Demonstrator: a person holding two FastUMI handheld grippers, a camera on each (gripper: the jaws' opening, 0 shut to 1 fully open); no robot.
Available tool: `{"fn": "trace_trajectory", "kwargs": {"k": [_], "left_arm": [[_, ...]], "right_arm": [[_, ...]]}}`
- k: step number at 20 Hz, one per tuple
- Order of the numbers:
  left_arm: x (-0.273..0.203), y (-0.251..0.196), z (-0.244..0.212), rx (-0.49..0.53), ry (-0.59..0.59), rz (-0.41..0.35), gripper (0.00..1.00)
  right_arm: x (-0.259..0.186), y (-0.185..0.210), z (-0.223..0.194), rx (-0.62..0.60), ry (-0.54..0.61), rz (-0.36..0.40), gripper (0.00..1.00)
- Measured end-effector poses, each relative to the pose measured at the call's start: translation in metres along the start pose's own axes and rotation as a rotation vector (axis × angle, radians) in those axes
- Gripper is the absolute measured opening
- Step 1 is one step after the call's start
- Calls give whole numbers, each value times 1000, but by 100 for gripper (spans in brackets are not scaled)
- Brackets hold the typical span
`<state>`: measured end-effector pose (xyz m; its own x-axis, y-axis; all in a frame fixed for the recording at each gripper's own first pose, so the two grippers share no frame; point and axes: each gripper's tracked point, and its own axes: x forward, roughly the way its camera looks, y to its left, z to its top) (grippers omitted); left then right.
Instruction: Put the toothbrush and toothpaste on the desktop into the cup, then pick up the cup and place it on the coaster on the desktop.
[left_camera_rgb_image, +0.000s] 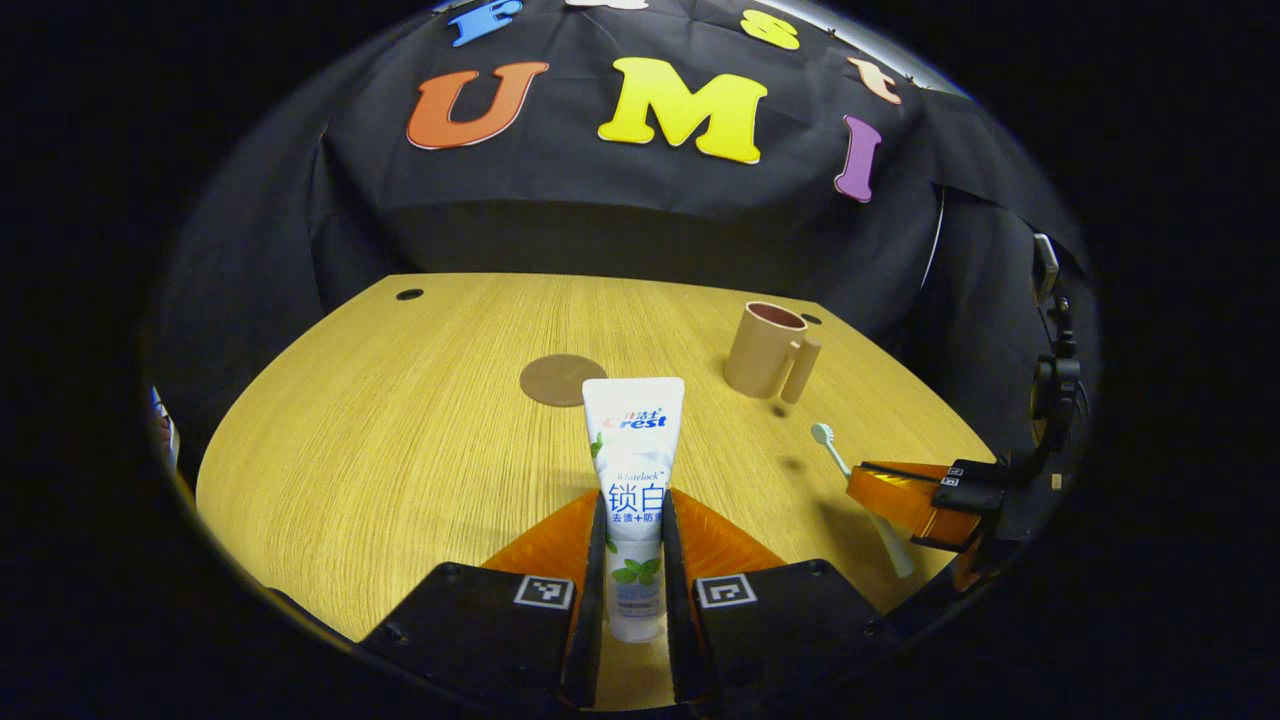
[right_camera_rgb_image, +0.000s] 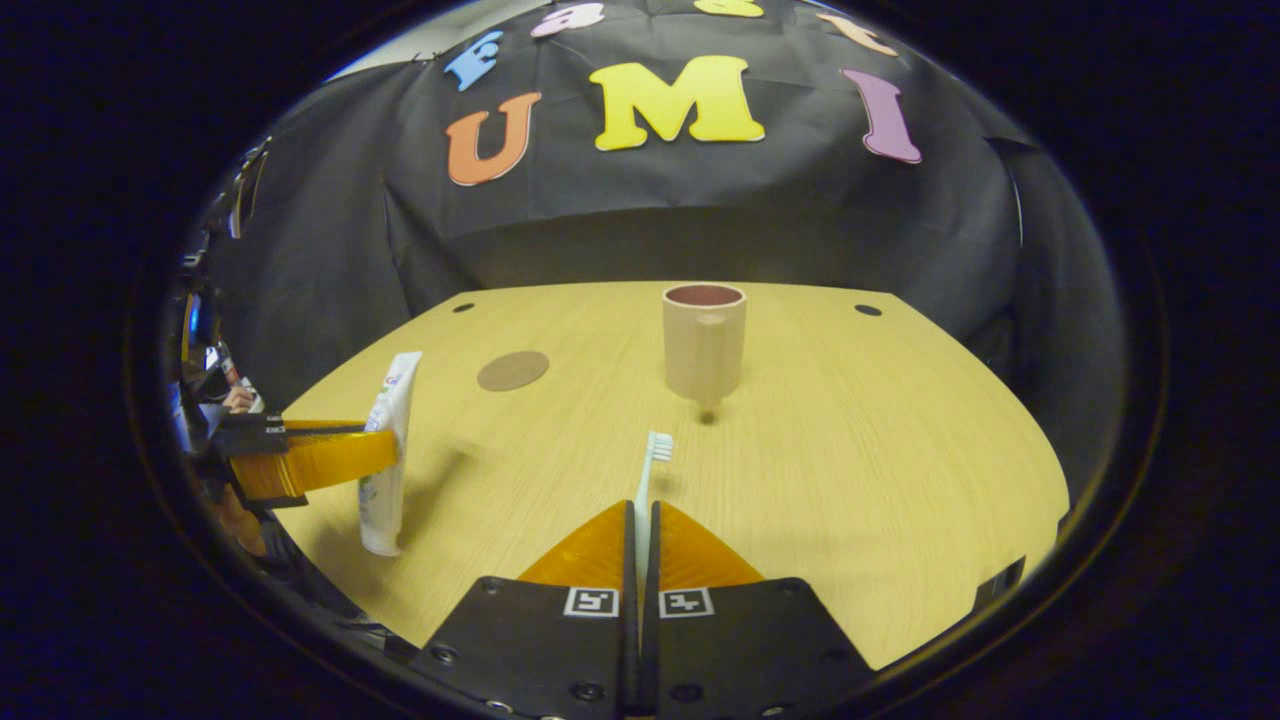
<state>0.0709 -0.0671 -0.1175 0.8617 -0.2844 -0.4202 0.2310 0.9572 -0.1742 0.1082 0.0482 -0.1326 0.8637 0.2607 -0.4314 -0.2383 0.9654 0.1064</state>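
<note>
The wooden desktop (left_camera_rgb_image: 400, 440) is carrying the cup (right_camera_rgb_image: 703, 340) (handle facing the right gripper view) and coaster (left_camera_rgb_image: 561, 379). The left gripper (left_camera_rgb_image: 634, 545) is clamping the upright toothpaste (left_camera_rgb_image: 633, 480); the right gripper (right_camera_rgb_image: 640, 545) is pinching the toothbrush (right_camera_rgb_image: 652, 470).

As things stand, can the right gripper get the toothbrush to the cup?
Probably yes: the right gripper holds the toothbrush, and bare desktop lies between it and the open, upright cup.

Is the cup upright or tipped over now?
Upright: the cup stands on the table, its open rim facing up, handle at its side.
</note>
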Motion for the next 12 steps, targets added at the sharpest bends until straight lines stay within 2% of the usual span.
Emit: {"fn": "trace_trajectory", "kwargs": {"k": [5,12], "left_arm": [[2,-26,46,-25,-95,-39,30],[18,-56,96,-7,-154,-106,30]], "right_arm": [[-8,-2,60,4,-92,8,0],[-3,4,144,0,-225,51,0]]}}
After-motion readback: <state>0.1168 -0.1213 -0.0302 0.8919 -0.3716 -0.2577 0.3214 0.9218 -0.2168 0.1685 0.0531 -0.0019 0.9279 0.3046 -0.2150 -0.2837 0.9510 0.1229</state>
